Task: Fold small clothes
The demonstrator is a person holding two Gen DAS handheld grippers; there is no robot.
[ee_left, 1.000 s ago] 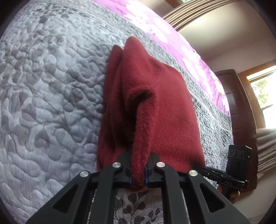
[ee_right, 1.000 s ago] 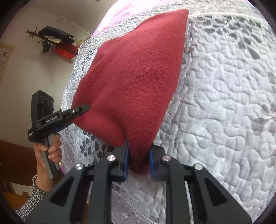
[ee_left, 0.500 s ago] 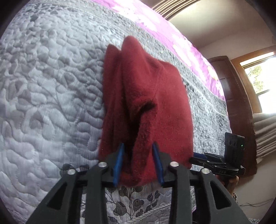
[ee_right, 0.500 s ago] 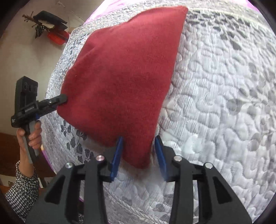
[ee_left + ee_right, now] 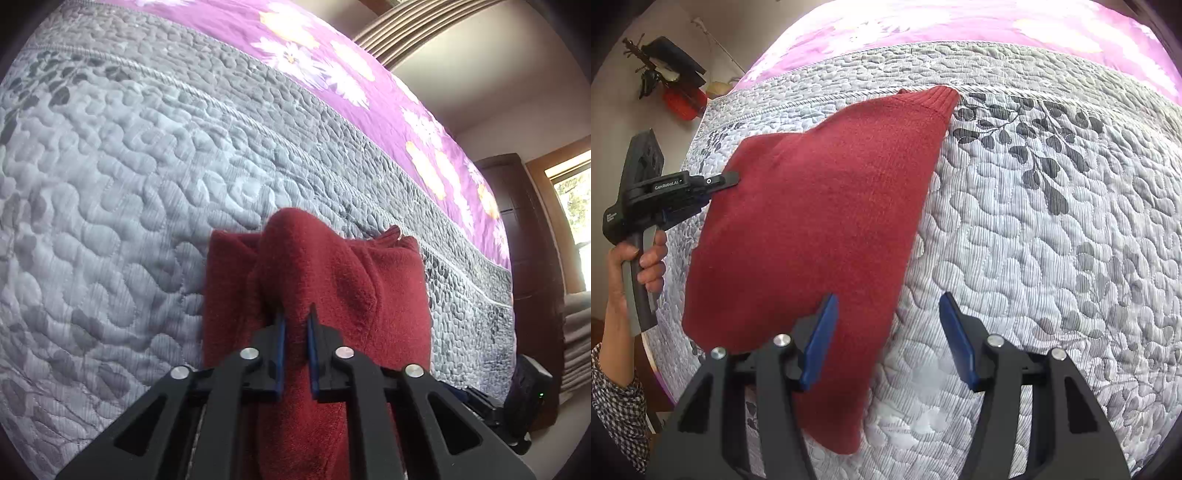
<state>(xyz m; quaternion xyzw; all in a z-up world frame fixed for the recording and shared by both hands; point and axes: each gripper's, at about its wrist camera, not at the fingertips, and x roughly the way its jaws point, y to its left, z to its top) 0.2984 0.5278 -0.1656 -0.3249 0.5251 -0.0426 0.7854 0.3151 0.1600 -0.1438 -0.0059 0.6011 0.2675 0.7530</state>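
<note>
Garment: red knit sweater (image 5: 820,236), folded, lying on grey quilted bedspread (image 5: 1052,240), purple floral sheet (image 5: 332,62) at far side.

Item 1, my left gripper (image 5: 294,347): jaws nearly together w/ a ridge of the red knit between the blue pads; looks clamped on that fold, at the sweater's left edge as the right cam sees it. Hand (image 5: 635,258) on its handle, checked sleeve (image 5: 617,406) below.

Item 2, my right gripper (image 5: 886,332): jaws wide apart, holding nothing. Left pad (image 5: 820,332) overlaps the sweater's near-right edge; right pad sits over bare quilt. Touching cloth or just above it: can't tell.

Item 3, lie of the piece: long axis runs near to far, slightly rightward, ribbed hem (image 5: 934,99) at far-right corner. From right jaws the bulk lies left and far; near tip hangs toward the bed's near edge.

Est. next: right is the nearer free gripper to the near-right edge; it would need to shift left to get cloth between both pads. Risk: pinching quilt along w/ knit.
</note>
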